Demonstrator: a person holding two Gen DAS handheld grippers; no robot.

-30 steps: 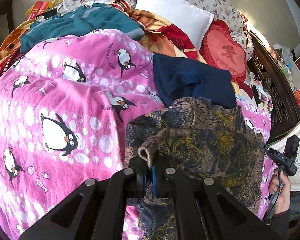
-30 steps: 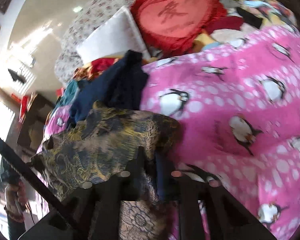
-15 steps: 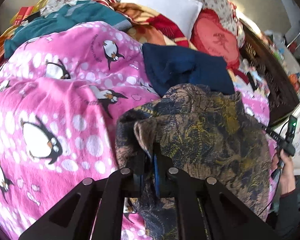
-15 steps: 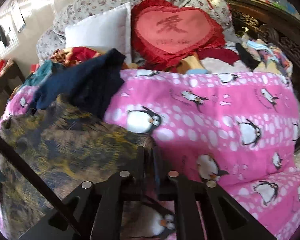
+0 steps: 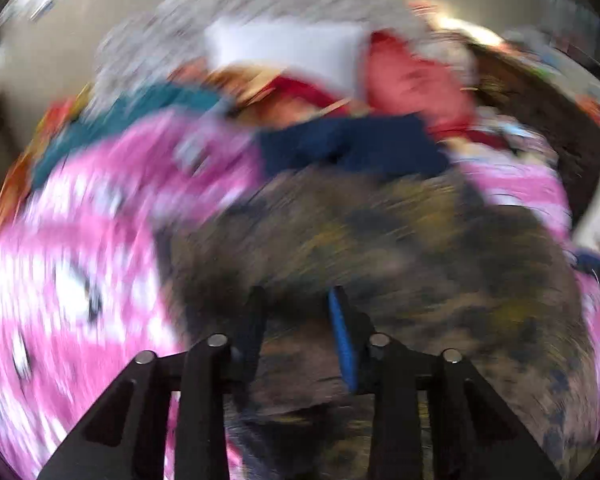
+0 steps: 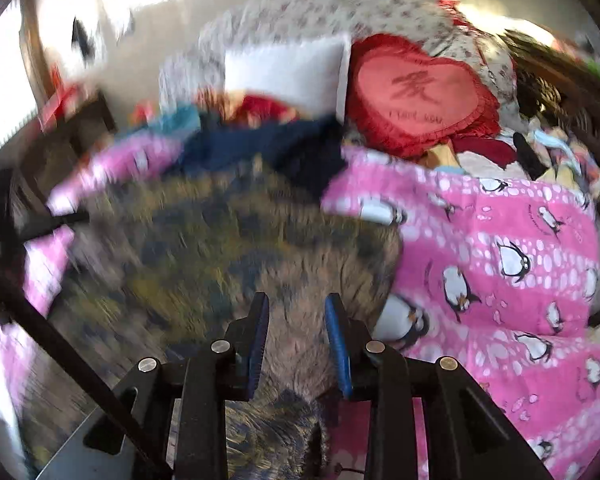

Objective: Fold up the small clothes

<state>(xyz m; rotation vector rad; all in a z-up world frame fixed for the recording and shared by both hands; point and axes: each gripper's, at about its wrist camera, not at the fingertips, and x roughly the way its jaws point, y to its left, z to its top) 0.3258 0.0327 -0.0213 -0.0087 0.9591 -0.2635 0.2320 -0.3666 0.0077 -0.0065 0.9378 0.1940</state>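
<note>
Both grippers let go since a second ago: in the blurry left wrist view, the left gripper [image 5: 297, 320] is opening over the brown-and-gold patterned fabric garment [image 5: 380, 248], nothing pinched. Right wrist view: right gripper [image 6: 297, 320] is opening too, garment lying near-left on the pink penguin-print blanket [image 6: 520, 248].

Patterned garment [image 5: 400, 240] motion-blurred (likewise bedding [image 5: 79, 240])

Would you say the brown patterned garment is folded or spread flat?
Folded: the brown patterned garment lies doubled on the pink penguin blanket, with a rounded fold edge.
</note>
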